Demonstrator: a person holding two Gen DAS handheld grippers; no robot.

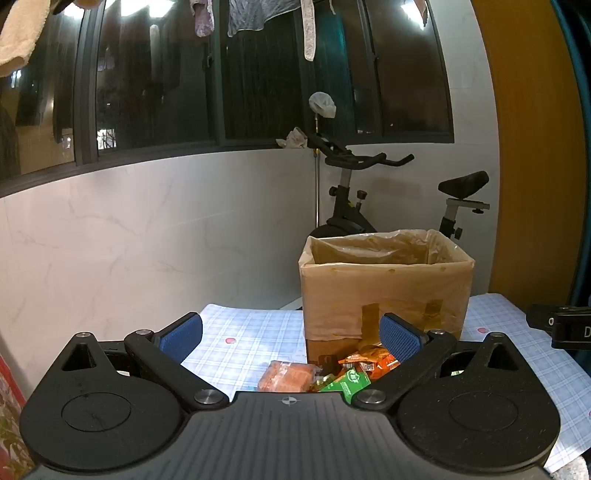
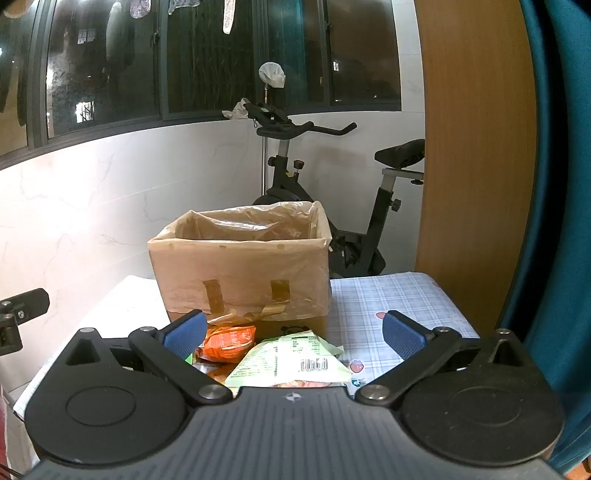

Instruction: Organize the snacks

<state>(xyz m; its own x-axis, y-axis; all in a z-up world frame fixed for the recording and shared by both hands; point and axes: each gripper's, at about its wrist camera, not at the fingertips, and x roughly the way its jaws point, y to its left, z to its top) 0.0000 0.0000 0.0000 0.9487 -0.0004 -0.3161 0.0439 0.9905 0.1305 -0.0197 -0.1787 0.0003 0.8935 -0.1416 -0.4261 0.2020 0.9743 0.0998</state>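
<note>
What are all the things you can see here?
cardboard box: one, brown with a clear plastic liner, on the table behind the snacks
snack packets: a small pile, orange, green and pale green, in front of the box
table: one, blue checked cloth, under everything
exercise bike: one, black, behind the table
windows: dark, along the wall
laundry: several pieces, hanging at the top
left gripper: one, black with blue fingers, open
right gripper: one, same colours, open

Dark windows, exercise bike
</note>
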